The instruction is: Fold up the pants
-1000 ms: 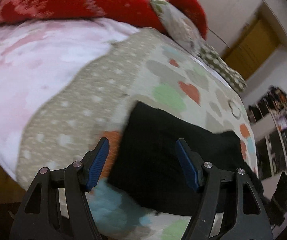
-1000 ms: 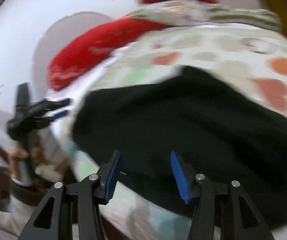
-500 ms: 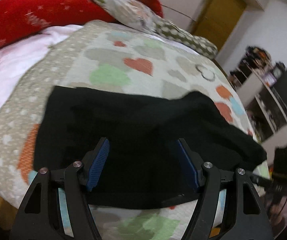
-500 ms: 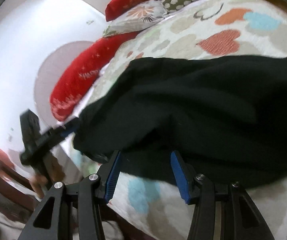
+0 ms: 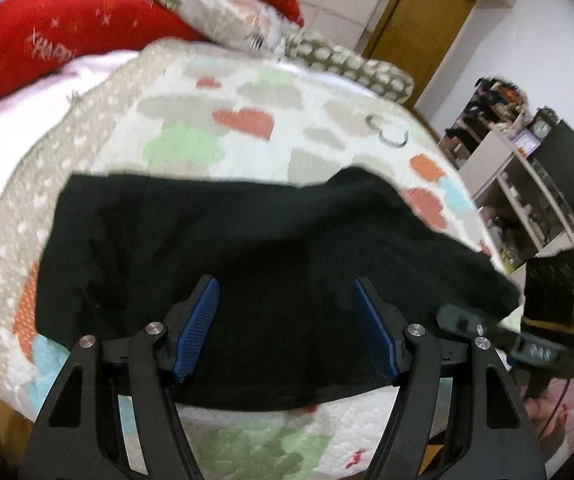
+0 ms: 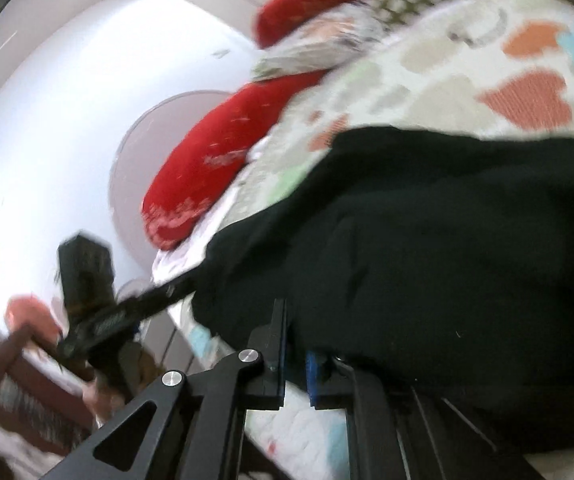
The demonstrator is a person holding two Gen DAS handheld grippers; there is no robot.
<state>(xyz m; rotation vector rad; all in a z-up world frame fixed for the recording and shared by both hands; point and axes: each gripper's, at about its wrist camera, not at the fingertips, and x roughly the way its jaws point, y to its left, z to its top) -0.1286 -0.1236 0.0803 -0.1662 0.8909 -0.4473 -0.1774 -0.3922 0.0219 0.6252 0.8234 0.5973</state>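
So the black pants (image 5: 247,248) are lying flat on the bed's heart-print quilt (image 5: 215,120), red pillow (image 5: 47,40) up at 11 o'clock. Big change from half a second ago: the right gripper (image 6: 295,360) had its fingers spread, now they're pinched nearly together at the pants' near edge. Looks like it's got fabric, though it's blurry. The left gripper (image 5: 283,328) still has its fingers wide apart over the pants, holding nothing. I'd guess the left needs to grab its corner next before any fold starts.
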